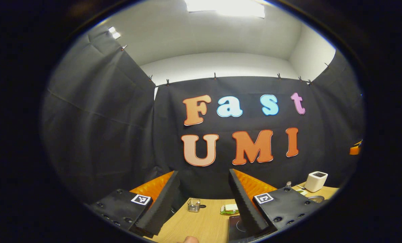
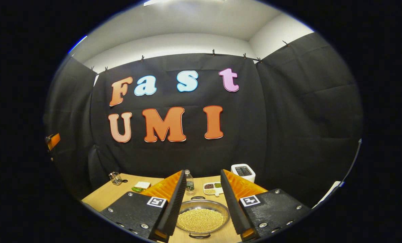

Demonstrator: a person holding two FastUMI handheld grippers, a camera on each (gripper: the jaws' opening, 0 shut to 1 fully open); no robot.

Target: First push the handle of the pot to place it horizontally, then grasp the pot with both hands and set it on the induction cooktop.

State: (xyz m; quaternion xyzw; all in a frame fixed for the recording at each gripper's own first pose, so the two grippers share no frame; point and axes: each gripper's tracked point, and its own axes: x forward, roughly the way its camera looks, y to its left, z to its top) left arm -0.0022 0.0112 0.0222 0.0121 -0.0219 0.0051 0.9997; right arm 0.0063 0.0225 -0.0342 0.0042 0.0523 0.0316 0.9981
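The pot (image 2: pixel 201 217) is seen in the right gripper view. It is a shiny, shallow metal pot, and it is filled with small yellow beans. It sits on the wooden table (image 2: pixel 113 195), low down and just ahead of the right gripper (image 2: pixel 201 211), right in the gap between the two fingers. One small loop handle is seen at the far rim of the pot, and another is seen at the near rim. So the line from handle to handle runs straight away from the fingers, not across them. It is judged that this line must be turned sideways first, by a push on a handle.

The fingers of the right gripper are held wide apart, and nothing is held in them. The pot is not touched by them.

In the left gripper view, the fingers of the left gripper (image 1: pixel 204 211) are also held wide apart, and nothing is held. A dark flat plate, most likely the induction cooktop (image 1: pixel 236 227), is seen low down, just beside the right-hand finger and partly hidden by it. A curved bit of metal rim, likely the pot, is seen past that finger, off to the right.

The right gripper is judged to be the nearer one to the pot, so the push is best made by it.
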